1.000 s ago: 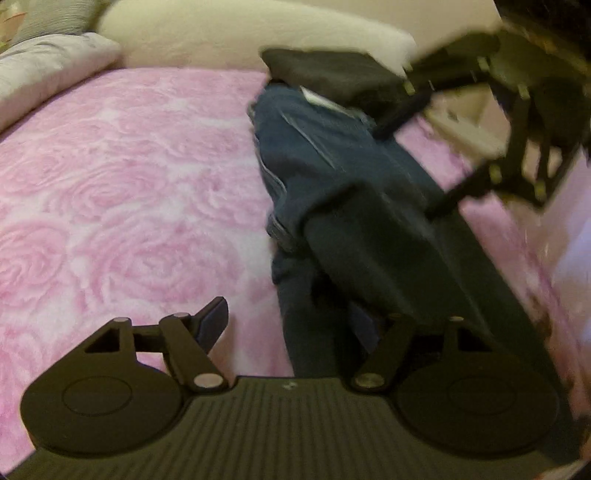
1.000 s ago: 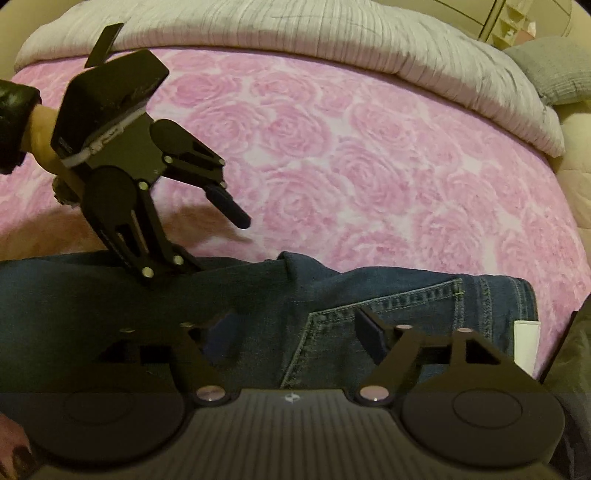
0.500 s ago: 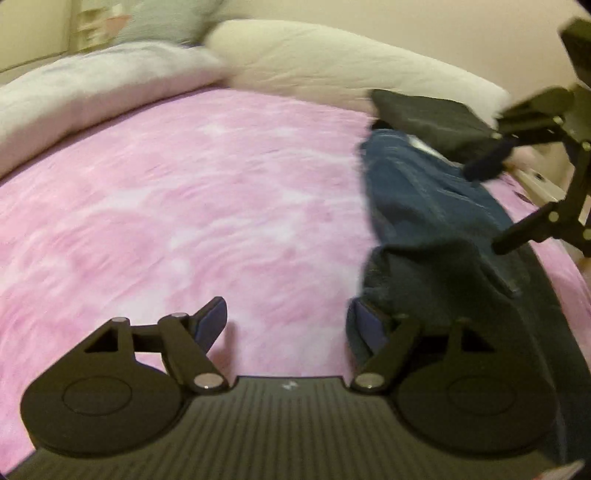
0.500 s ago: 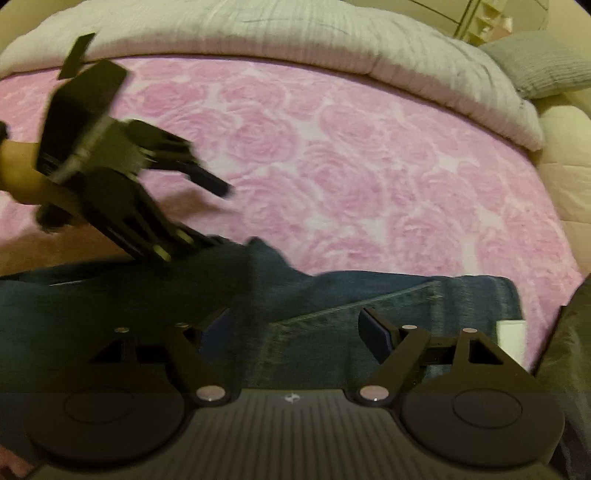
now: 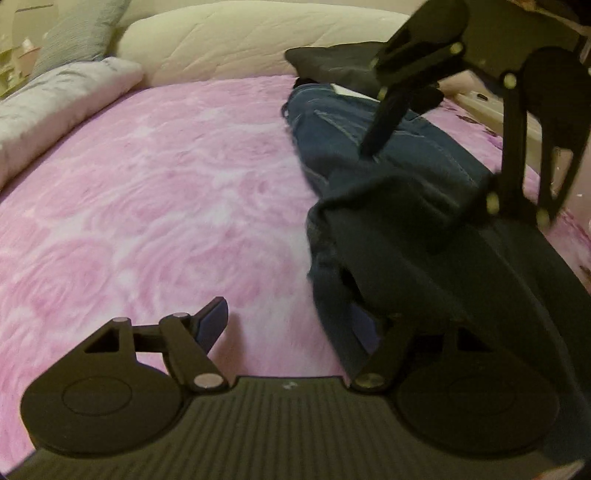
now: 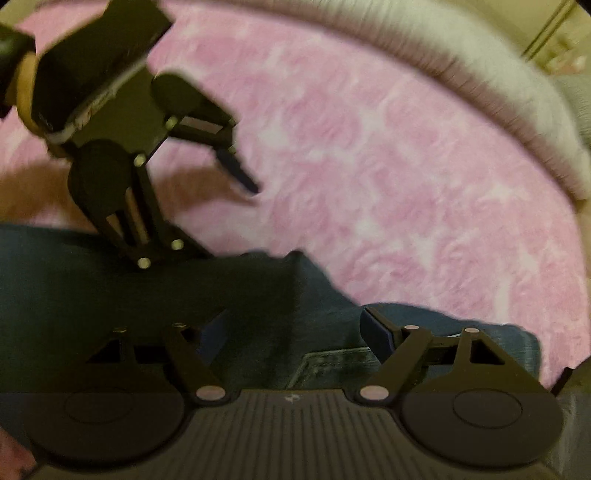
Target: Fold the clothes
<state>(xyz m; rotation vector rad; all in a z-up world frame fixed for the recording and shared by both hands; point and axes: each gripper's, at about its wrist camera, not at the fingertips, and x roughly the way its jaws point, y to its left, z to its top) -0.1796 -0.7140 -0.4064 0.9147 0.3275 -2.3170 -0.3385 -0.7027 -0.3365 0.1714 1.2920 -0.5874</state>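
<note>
Dark blue jeans (image 5: 332, 140) lie stretched out on a pink rose-patterned bedspread (image 5: 147, 192), one part doubled over on itself. My left gripper (image 5: 288, 319) is low at the jeans' left edge with its jaws closing. Its left finger is over bare bedspread. Its right finger sits half hidden under the denim edge, and the pads do not press on the cloth. My right gripper (image 6: 293, 325) hangs open, pointing down over the jeans (image 6: 332, 354) near a back pocket, with nothing pinched. In the left wrist view the right gripper (image 5: 458, 184) looms above the folded denim.
A dark garment (image 5: 332, 62) lies at the far end of the jeans. A cream bolster (image 5: 240, 40), a grey pillow (image 5: 74, 33) and a rolled pale duvet (image 5: 55, 103) line the bed's far side. A person's forearm (image 6: 22, 85) holds the left gripper.
The left view swung left off the jeans, then partly back. The right gripper came lower and nearer over the jeans, its jaws a little wider. The denim edge shifted.
</note>
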